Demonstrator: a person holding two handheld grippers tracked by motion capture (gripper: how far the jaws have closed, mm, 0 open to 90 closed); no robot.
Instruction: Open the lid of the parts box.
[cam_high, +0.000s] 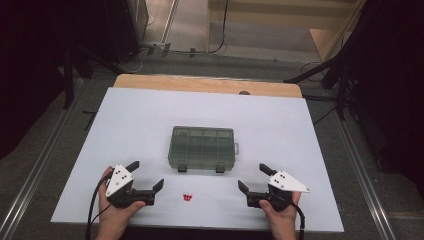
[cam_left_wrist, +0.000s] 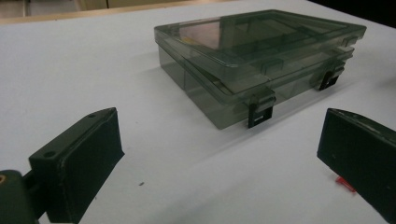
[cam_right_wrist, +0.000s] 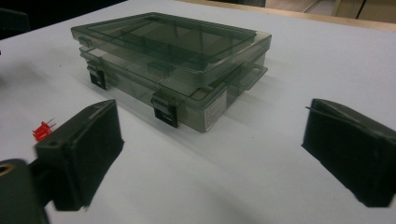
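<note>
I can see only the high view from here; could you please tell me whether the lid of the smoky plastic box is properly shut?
Observer: In the left gripper view the box has its lid down, with both black latches hanging at the front edge.
Operator: Thank you. What is the little red thing in front of it?
Observer: The right gripper view shows the red part with thin metal pins sticking out of it.
Operator: Does anything mark the box's side?
Observer: Yes, a small white label sits on the end wall, by a moulded handle.
</note>
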